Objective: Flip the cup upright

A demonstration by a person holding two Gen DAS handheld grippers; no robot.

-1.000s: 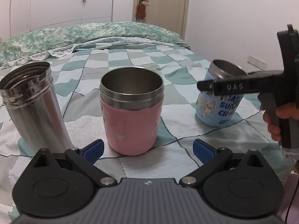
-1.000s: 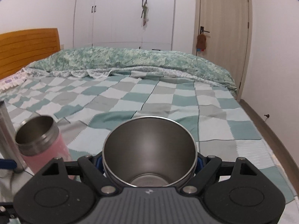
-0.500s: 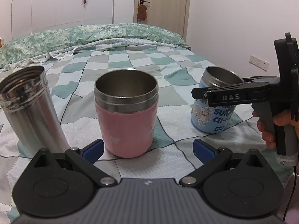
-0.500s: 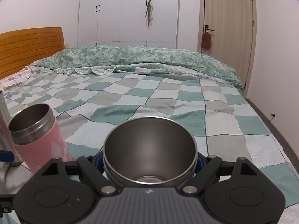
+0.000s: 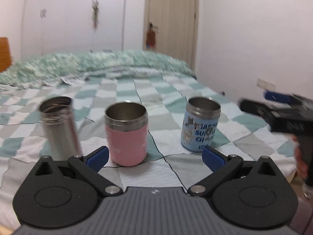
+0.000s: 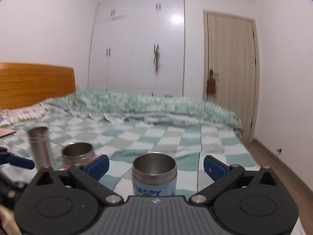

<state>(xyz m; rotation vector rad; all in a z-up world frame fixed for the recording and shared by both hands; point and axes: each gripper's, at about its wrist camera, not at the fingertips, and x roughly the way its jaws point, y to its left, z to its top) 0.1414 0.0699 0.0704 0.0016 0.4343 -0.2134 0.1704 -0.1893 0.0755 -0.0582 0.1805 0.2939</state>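
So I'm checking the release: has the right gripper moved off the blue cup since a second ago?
Yes. The right gripper has opened and backed away; the blue cup stands free on the checked quilt.

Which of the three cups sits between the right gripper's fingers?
The blue cup, the one with printed lettering. It stands upright between the open right gripper fingers; the pink cup and the steel flask stand off to its left.

Even, soft indoor light, mildly bright, shadows weak. Glare patch on wardrobe door [image 6: 176, 18]. Both views motion-blurred: quilt [image 5: 109, 64] smeared, right hand-held gripper [image 5: 277, 113] smeared. Fisheye bends walls, dark corners. Near gripper bodies stay sharp.
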